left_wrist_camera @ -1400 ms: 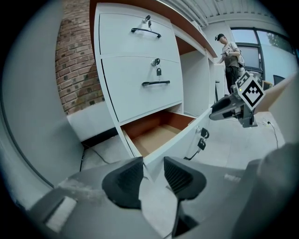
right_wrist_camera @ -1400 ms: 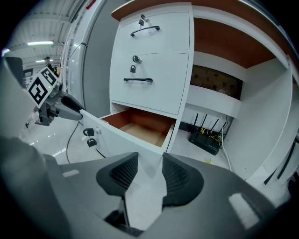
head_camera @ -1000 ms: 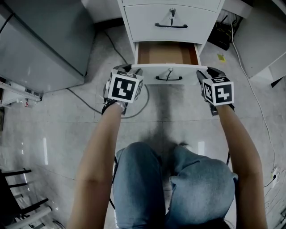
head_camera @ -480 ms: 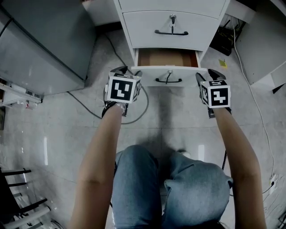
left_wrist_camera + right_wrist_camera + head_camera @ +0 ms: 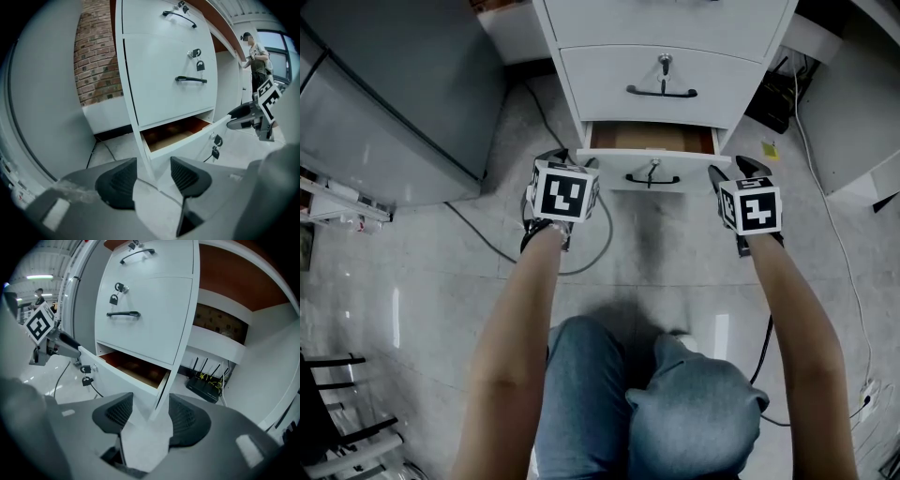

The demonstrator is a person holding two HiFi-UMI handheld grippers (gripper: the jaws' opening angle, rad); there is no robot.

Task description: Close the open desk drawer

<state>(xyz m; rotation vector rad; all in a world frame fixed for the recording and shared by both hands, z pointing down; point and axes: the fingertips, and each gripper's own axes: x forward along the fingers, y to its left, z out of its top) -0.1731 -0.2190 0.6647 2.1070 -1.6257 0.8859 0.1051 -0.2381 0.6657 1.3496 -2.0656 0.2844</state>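
Observation:
The white desk's bottom drawer (image 5: 675, 174) stands a little way out, its brown inside (image 5: 652, 139) showing as a narrow strip. My left gripper (image 5: 574, 157) is at the left end of the drawer front and my right gripper (image 5: 733, 169) at the right end. Both sets of jaws are opening. In the left gripper view the left gripper (image 5: 153, 176) frames the cabinet's corner post and the drawer (image 5: 197, 140) without the pads pressing on them. The right gripper (image 5: 147, 413) likewise straddles the drawer's (image 5: 117, 378) right corner, its pads apart from it.
A closed upper drawer (image 5: 609, 70) with a key and black handle is above. A grey cabinet (image 5: 384, 94) stands at the left, a cable (image 5: 487, 230) loops on the floor, and a black router (image 5: 206, 385) sits right of the desk. The person's knees (image 5: 647, 394) are below.
The drawer has slid most of the way into the desk. Both grippers moved forward with its front, and their jaws have spread wider.

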